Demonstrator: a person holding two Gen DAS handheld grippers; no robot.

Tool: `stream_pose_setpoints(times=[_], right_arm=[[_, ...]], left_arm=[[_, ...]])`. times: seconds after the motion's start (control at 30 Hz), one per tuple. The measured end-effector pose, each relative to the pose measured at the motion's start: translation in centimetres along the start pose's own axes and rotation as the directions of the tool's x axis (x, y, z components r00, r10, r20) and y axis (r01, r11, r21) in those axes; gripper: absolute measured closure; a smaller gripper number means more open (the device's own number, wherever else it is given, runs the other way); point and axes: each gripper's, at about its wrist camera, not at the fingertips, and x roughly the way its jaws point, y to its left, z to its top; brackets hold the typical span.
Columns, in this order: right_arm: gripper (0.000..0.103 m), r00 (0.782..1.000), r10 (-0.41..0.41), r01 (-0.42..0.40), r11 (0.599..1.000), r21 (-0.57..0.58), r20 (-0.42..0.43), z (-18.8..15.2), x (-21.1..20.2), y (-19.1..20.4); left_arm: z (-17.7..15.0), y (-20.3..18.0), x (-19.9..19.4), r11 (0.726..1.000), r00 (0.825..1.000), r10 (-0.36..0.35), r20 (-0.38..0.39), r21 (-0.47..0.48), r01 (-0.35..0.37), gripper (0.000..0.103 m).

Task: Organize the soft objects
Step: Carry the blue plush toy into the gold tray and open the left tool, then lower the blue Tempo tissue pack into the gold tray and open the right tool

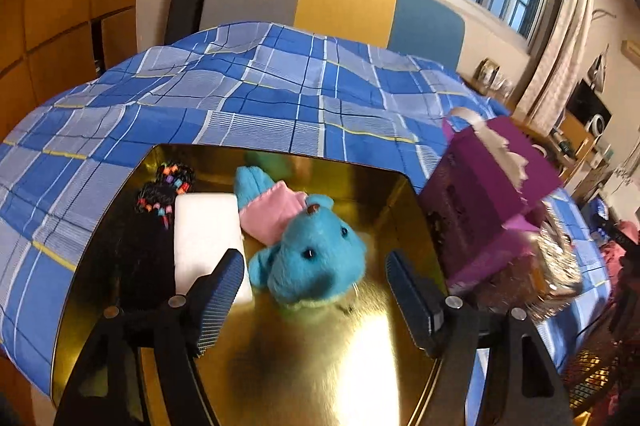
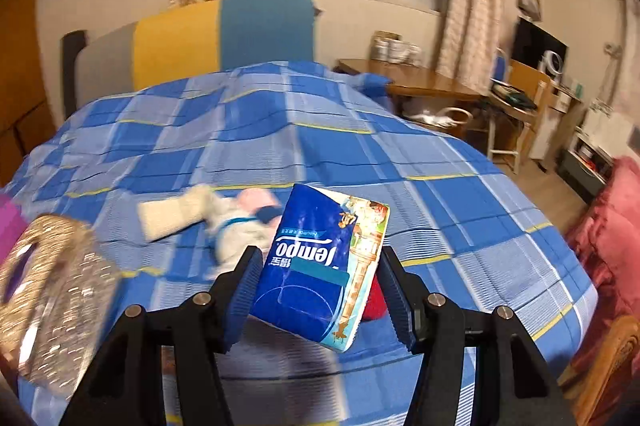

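Right under the left gripper point(image 1: 316, 290) sits a gold tin point(image 1: 400, 194) on the blue plaid bedspread point(image 1: 248, 90), and the jaws are spread wide with nothing gripped. The blue teddy point(image 1: 308, 258) lies in the tin just ahead of the fingertips, its head between the two pads without either one pressing on it, and its pink-clothed body angles away toward the tin's far wall. Just off the left pad there's a white block point(image 1: 208, 238) lying flat, touching the teddy's side, and further out to the left a black beaded thing point(image 1: 166, 192) sits near the far-left corner. So that left half of the tin is pretty crowded, while the shiny floor nearest the gripper and off to the right is bare up to the right wall. Past that right wall a purple box point(image 1: 492, 194) stands close by. Over on the other side, the right gripper point(image 2: 316, 290) has a blue Tempo tissue pack point(image 2: 320, 266) clamped between its pads, held up off the bedspread. Ahead and to the left of it a white plush toy point(image 2: 228, 230) lies on the bedspread, blurry, and a sparkly bag point(image 2: 56, 290) sits further left near the picture's edge. Plenty of flat bedspread ahead and to the right.
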Motion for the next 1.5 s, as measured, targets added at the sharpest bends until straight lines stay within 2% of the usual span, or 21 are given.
stream_pose_setpoints(times=[0.17, 0.3, 0.5, 0.63, 0.7, 0.8, 0.87, 0.97, 1.1, 1.23, 1.33, 1.4, 1.5], right_arm=[[0.044, 0.987, 0.155, -0.153, 0.987, -0.047, 0.032, 0.6, -4.0, 5.4], [0.043, 0.958, 0.28, -0.273, 0.956, -0.103, 0.058, 1.4, -7.3, 10.8], [0.043, 0.879, 0.476, -0.462, 0.865, -0.195, 0.024, 1.3, -11.6, 20.2], [0.043, 0.838, 0.544, -0.53, 0.795, -0.295, -0.04, 0.0, -12.8, 27.0], [0.043, 0.828, 0.554, -0.547, 0.763, -0.345, -0.087, -1.0, -12.6, 30.4], [0.043, 0.828, 0.542, -0.55, 0.738, -0.391, -0.142, -2.2, -11.9, 34.3], [0.043, 0.844, 0.51, -0.527, 0.736, -0.424, -0.163, -2.8, -11.2, 36.8], [0.043, 0.873, 0.449, -0.484, 0.748, -0.455, -0.19, -3.6, -9.7, 39.3], [0.043, 0.912, 0.343, -0.41, 0.782, -0.469, -0.226, -4.1, -7.0, 41.8], [0.043, 0.96, 0.208, -0.278, 0.804, -0.526, -0.189, -4.3, -4.7, 43.6], [0.043, 0.978, 0.131, -0.202, 0.807, -0.556, -0.165, -4.2, -3.6, 44.4], [0.043, 0.981, 0.093, -0.174, 0.811, -0.558, -0.171, -4.1, -2.5, 44.8], [0.04, 0.977, 0.11, -0.193, 0.811, -0.552, -0.18, -3.9, -2.0, 45.2]], left_arm=[[-1.8, 0.0, -1.4, 1.0, 1.0, -0.016, 0.003, 0.0, 0.016, 0.028], [-2.7, -0.1, -1.6, 1.0, 1.0, -0.01, -0.015, 0.004, 0.01, 0.028], [-3.6, 0.6, -2.3, 1.0, 1.0, 0.008, -0.002, -0.01, -0.008, 0.028], [-4.4, 1.7, -3.0, 0.999, 1.0, 0.013, 0.011, -0.049, -0.012, 0.028], [-4.8, 2.3, -3.3, 0.997, 1.0, 0.013, 0.01, -0.071, -0.012, 0.028], [-5.3, 3.5, -3.6, 0.994, 1.0, 0.025, 0.008, -0.107, -0.024, 0.028], [-5.6, 4.2, -3.8, 0.992, 0.999, 0.036, 0.008, -0.124, -0.035, 0.028], [-5.9, 5.3, -4.2, 0.987, 0.999, 0.045, 0.013, -0.153, -0.043, 0.028], [-6.1, 6.8, -4.8, 0.981, 0.998, 0.052, 0.027, -0.189, -0.045, 0.028], [-5.9, 7.8, -5.1, 0.976, 0.998, 0.053, 0.037, -0.213, -0.044, 0.028], [-5.6, 8.3, -5.4, 0.973, 0.997, 0.057, 0.049, -0.227, -0.045, 0.028], [-5.5, 8.5, -5.5, 0.971, 0.997, 0.058, 0.052, -0.235, -0.044, 0.028], [-5.4, 8.8, -5.5, 0.969, 0.997, 0.057, 0.051, -0.244, -0.043, 0.028]])
